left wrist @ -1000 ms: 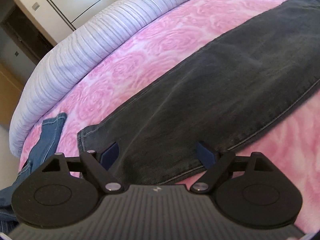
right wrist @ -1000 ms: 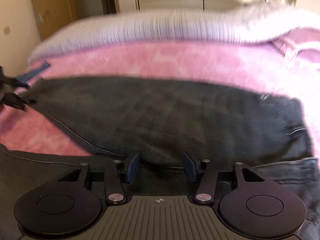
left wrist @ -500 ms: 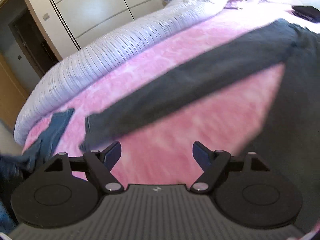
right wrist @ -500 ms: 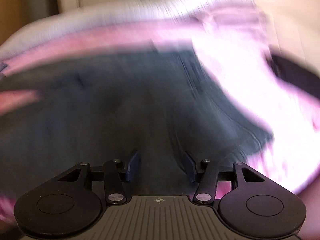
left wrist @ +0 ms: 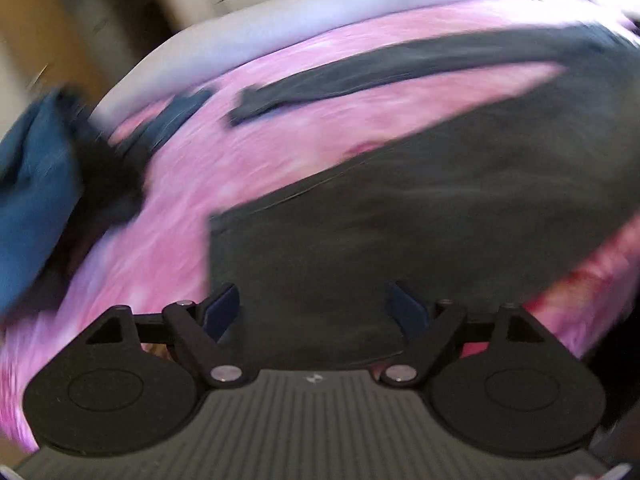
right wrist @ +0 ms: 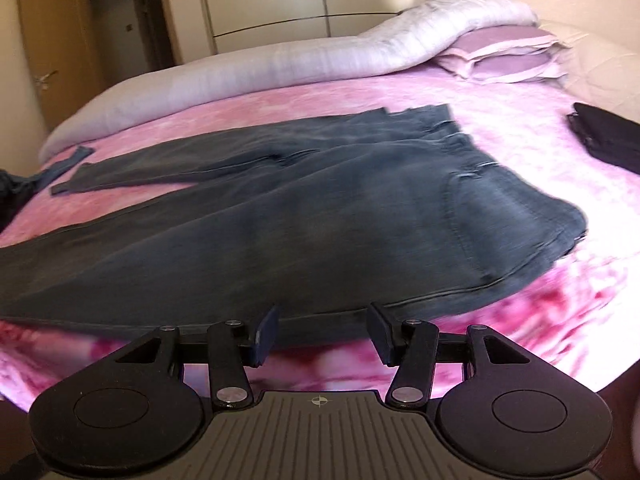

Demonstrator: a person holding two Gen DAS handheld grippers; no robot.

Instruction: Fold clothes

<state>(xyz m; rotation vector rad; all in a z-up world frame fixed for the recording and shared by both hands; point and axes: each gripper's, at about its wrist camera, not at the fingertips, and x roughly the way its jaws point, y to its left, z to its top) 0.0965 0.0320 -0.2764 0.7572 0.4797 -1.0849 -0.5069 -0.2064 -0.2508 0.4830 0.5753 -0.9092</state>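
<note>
A pair of dark grey denim jeans (right wrist: 320, 216) lies spread flat on the pink rose-patterned bedspread (right wrist: 280, 96), back pockets up. The waistband end lies toward the pillow end of the bed, the two legs splay toward the foot end, and a wedge of bedspread shows between them. The near leg runs along the near edge of the bed; the far leg lies toward the middle.

The left gripper (left wrist: 314, 308) hangs over the hem end of the near leg. Its blue pads stand wide apart and its jaws have just been closing a little; nothing is gripped, though cloth lies below the gap. This view is blurred, so whether the pads touch the cloth cannot be told.

The right gripper (right wrist: 322, 330) sits at the near edge of the jeans by the seat and thigh. Its jaws stand partly apart and press on nothing.

A white ribbed duvet (right wrist: 280, 64) is bunched along the far edge of the bed. Lilac pillows (right wrist: 504, 52) lie at the far right corner. A blue denim garment (left wrist: 32, 184) is heaped at the foot end. A black folded item (right wrist: 608, 140) rests on the right edge.
</note>
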